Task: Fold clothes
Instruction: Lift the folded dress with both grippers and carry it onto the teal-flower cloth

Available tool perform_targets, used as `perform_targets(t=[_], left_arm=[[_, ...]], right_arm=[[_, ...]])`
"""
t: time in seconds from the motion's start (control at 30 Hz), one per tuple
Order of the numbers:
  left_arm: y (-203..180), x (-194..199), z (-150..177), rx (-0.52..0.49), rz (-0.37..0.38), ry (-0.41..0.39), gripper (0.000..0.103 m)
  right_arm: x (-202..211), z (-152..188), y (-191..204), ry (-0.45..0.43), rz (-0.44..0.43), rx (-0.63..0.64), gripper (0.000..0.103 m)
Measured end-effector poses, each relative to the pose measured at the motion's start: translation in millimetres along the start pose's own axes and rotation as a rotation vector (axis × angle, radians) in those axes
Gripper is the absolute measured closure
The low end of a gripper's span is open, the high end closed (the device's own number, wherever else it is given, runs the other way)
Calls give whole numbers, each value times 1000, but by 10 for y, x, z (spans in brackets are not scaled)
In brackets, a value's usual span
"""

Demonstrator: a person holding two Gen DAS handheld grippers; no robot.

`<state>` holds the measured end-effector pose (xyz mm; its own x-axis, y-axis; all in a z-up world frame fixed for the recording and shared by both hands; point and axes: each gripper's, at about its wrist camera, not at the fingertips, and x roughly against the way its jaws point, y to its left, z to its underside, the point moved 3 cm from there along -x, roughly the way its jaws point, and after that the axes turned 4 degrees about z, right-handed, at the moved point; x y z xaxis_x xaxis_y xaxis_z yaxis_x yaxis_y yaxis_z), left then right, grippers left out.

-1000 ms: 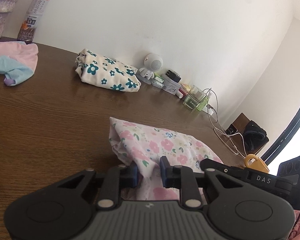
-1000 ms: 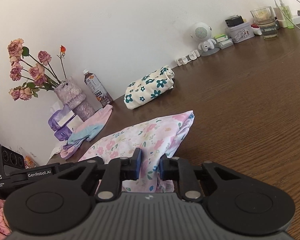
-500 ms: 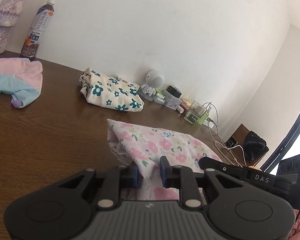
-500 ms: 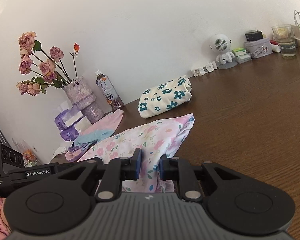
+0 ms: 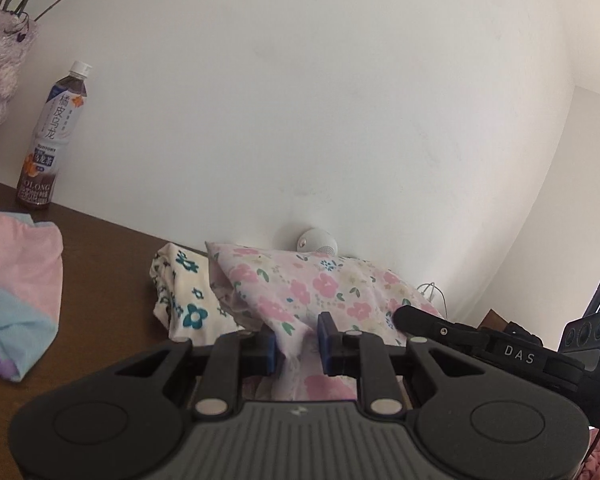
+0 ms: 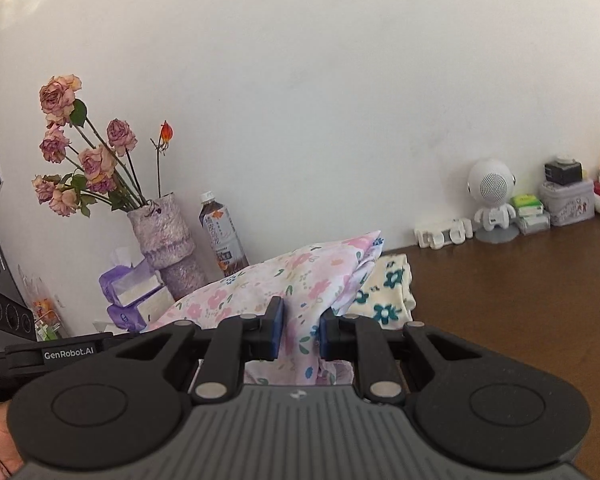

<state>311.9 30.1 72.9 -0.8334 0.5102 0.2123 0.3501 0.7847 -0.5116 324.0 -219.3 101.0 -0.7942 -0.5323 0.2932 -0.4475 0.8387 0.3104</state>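
Left gripper [image 5: 297, 342] clamped on a bunched edge of the pink floral garment [image 5: 300, 292], blue pads pressing cloth from both sides. Right gripper [image 6: 301, 330] likewise clenched on the same pink floral garment [image 6: 296, 280], fabric pinched between its pads. Garment held up off the brown table [image 5: 108, 280], spanning between the two grippers and sagging below the fingers.

Left wrist view: folded cream cloth with teal flowers [image 5: 184, 296] at 10 o'clock from the pads, partly hidden behind the lifted garment. Pink and blue garment [image 5: 20, 276] lying flat at 9 o'clock, near the frame edge. Oolong tea bottle [image 5: 54, 136] upright at 10 o'clock against the white wall. Other gripper's black body [image 5: 500, 350] at 3 o'clock.

Right wrist view: cream cloth with teal flowers [image 6: 388, 288] at 2 o'clock, just beyond the raised pink fabric. Vase of dried roses [image 6: 164, 240] at 10 o'clock, tissue packs [image 6: 132, 288] beside it. White round-headed figurine [image 6: 492, 196] at 2 o'clock by the wall.
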Motion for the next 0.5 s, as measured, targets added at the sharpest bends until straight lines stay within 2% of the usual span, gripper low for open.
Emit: perform_targets(t=[0.17, 0.27, 0.33, 0.5], left_arm=[[309, -464, -218, 7, -14, -30, 86], [450, -681, -344, 2, -35, -59, 86], [534, -807, -413, -5, -49, -72, 86], [713, -1131, -410, 3, -59, -34, 86]], right_arm=[[-531, -164, -105, -49, 30, 8, 87], [-850, -190, -216, -59, 21, -37, 87], [-1061, -178, -308, -50, 9, -69, 87], [-1478, -112, -502, 7, 28, -88, 87]])
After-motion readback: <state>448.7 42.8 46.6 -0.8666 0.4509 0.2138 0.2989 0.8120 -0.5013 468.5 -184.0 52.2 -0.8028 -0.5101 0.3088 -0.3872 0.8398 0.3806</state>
